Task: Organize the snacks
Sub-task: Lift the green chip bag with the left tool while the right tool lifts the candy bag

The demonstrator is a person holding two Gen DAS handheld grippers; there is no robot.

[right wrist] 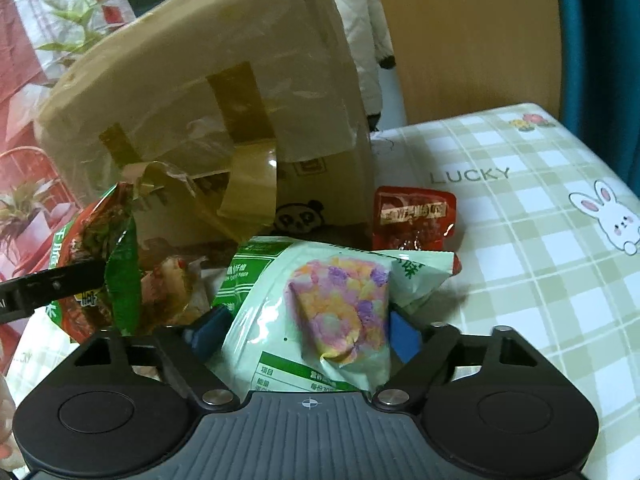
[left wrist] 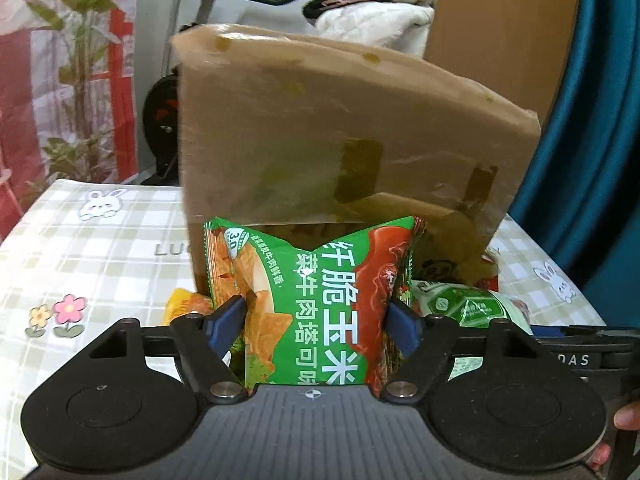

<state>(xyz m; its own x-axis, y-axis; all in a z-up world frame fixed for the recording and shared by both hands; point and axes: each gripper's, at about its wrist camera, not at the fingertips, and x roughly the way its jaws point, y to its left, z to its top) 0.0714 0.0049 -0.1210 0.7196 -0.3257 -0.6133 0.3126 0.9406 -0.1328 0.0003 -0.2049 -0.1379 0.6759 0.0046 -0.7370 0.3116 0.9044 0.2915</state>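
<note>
Left wrist view: my left gripper [left wrist: 316, 312] pinches a green tortilla-chip bag [left wrist: 312, 300] before the cardboard box [left wrist: 340, 128]; my right gripper [right wrist: 306, 328] clamps a pale-green snack pouch [right wrist: 320, 308].

Ahead of my two tools I count one brown cardboard box [left wrist: 320, 128], taped and tipped on its side. One green tortilla-chip packet [left wrist: 316, 304] sits between my left tool's blue pads. One pale green packet with pastel puffs [right wrist: 320, 304] sits between my right tool's pads. Beyond it lies one small red sauce sachet [right wrist: 414, 218]. One yellow-orange packet [left wrist: 186, 304] peeks out at left, mostly hidden.
</note>
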